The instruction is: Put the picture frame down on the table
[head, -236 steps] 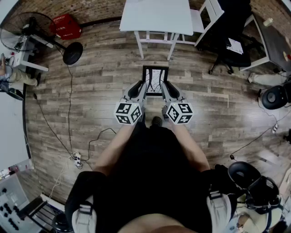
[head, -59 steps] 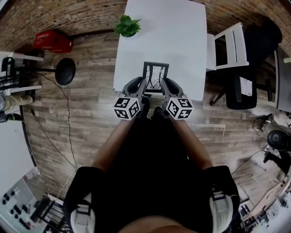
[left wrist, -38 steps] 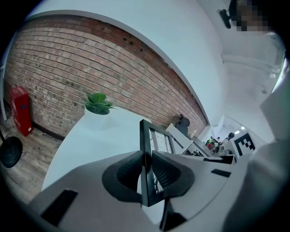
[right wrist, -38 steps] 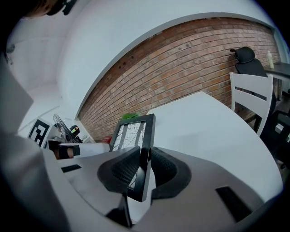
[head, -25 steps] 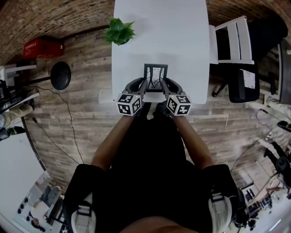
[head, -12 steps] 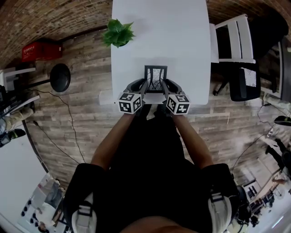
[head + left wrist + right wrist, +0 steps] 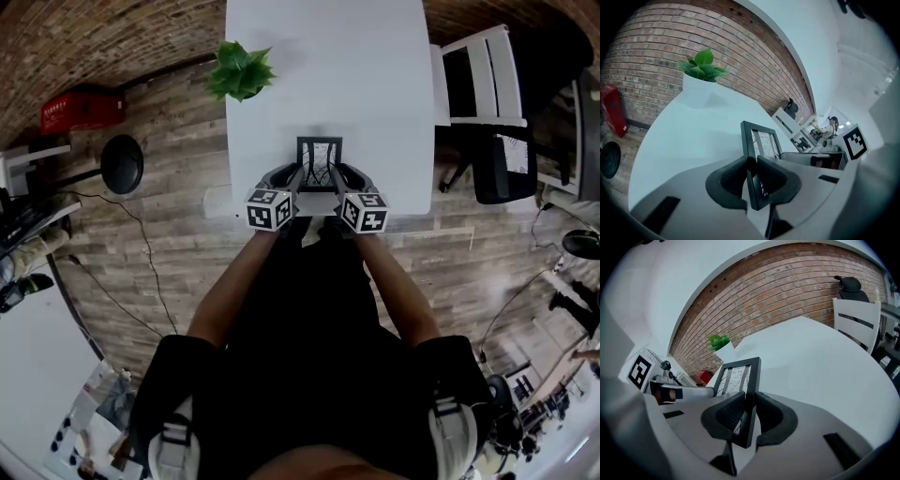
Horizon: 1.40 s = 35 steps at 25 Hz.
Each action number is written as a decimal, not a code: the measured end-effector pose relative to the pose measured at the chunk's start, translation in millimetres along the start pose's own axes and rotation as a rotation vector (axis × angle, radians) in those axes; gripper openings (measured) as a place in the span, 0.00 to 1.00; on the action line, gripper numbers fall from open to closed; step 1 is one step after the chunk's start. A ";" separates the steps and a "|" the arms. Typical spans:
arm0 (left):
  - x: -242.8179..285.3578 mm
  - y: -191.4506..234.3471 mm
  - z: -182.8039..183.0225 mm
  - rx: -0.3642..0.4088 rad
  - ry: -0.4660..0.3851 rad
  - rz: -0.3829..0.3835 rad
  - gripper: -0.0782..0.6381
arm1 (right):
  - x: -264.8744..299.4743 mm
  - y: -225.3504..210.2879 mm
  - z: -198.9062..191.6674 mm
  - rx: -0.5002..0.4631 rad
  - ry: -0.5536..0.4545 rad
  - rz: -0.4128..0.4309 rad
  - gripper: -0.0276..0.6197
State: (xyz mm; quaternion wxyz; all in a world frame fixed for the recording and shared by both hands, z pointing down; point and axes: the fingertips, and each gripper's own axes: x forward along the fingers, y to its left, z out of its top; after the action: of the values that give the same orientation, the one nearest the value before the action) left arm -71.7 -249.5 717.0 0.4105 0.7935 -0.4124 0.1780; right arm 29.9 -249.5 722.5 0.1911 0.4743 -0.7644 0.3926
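A black picture frame (image 7: pixel 319 162) with a pale branch print hangs over the near end of the white table (image 7: pixel 328 66). My left gripper (image 7: pixel 296 178) is shut on the frame's left rail, its dark pads clamped on the frame (image 7: pixel 756 154) in the left gripper view. My right gripper (image 7: pixel 337 178) is shut on the right rail, and the frame (image 7: pixel 746 390) stands almost upright between its pads. Whether the frame's bottom edge touches the tabletop is hidden by the grippers.
A potted green plant (image 7: pixel 239 71) stands at the table's left edge, well left of the frame. A white chair (image 7: pixel 483 70) and a black office chair (image 7: pixel 502 159) sit to the right. A brick wall runs behind the table.
Both grippers have sunk toward the tabletop with the frame held between them. The table and plant have slid slightly left in the head view.
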 end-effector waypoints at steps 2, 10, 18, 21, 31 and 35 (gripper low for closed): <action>1.9 3.5 -2.5 -0.004 0.010 0.001 0.22 | 3.5 0.5 -0.7 -0.036 0.009 -0.013 0.16; 9.9 12.5 -6.7 0.007 0.041 0.008 0.22 | 18.2 -3.8 -4.3 -0.061 0.034 -0.032 0.16; 21.4 11.8 -13.3 0.028 0.079 -0.003 0.22 | 19.4 -12.6 -6.1 -0.070 0.046 -0.043 0.16; 26.3 9.2 -14.2 0.033 0.087 -0.010 0.22 | 18.3 -17.9 -7.8 -0.063 0.047 -0.052 0.16; 34.3 11.3 -20.1 0.040 0.117 -0.001 0.22 | 23.7 -25.2 -13.3 -0.026 0.056 -0.048 0.16; 37.1 11.9 -20.8 0.035 0.115 0.001 0.22 | 24.7 -27.4 -15.5 -0.019 0.059 -0.040 0.16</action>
State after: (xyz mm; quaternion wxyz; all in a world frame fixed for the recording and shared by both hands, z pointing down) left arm -58.0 -255.6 758.6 0.4197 0.7887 -0.3855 0.2306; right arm 40.8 -258.2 760.0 0.2261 0.4759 -0.7525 0.3953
